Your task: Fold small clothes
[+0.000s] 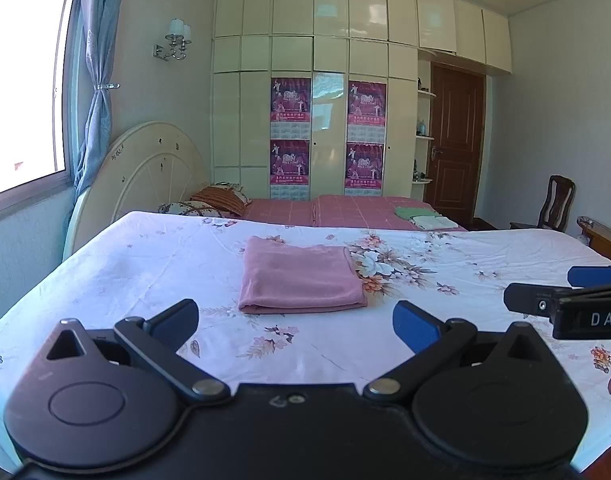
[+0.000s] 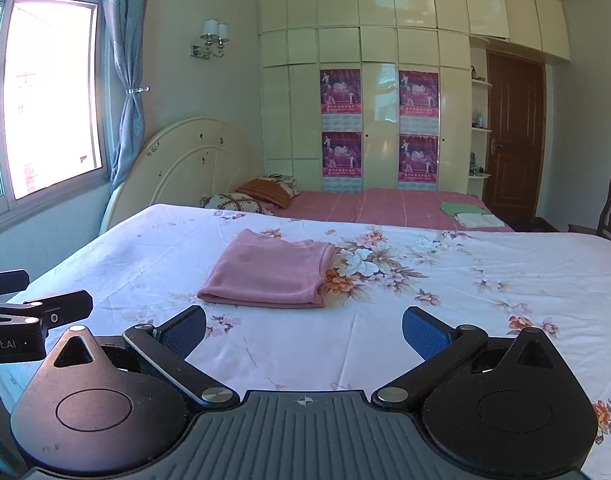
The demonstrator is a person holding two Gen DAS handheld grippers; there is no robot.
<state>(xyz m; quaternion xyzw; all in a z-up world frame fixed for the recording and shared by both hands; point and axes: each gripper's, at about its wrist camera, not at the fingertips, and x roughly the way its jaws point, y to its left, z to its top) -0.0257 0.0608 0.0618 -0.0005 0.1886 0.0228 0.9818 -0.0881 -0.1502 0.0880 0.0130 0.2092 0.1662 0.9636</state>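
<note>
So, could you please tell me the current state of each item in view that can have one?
pink cloth: folded, lying flat on the floral sheet.
left tongs: open, empty, short of the cloth.
right tongs: open, empty, short of the cloth.
green and white clothes: folded, stacked on the far bed.
brown door: shut.
blue curtain: tied back.

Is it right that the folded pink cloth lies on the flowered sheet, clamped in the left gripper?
Not quite. The folded pink cloth does lie on the flowered sheet, but the left gripper is open and short of it, as the left wrist view shows.
</note>
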